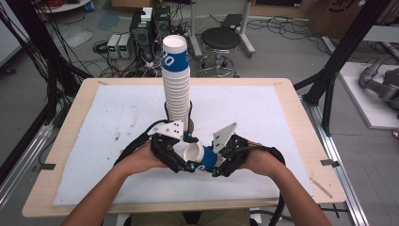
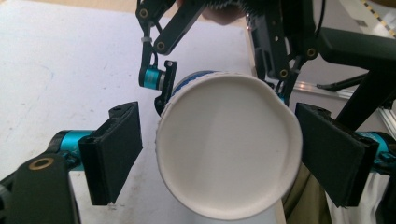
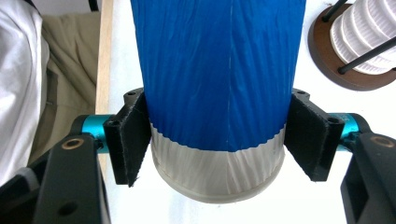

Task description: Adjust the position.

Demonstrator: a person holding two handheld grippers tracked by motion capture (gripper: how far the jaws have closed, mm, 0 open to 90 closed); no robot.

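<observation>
A blue and white paper cup lies on its side above the white mat, near the table's front. My right gripper is shut on it near its base, both pads pressing the blue wall. The cup's open mouth faces my left gripper. That gripper is open, its jaws standing either side of the rim, a clear gap at one jaw and a narrow one at the other. A tall stack of nested cups stands upright on a round brown holder just beyond both grippers.
A white mat covers most of the wooden table. The cup stack rises in the middle, close behind the hands. Beyond the far edge are a stool and electronics boxes on the floor.
</observation>
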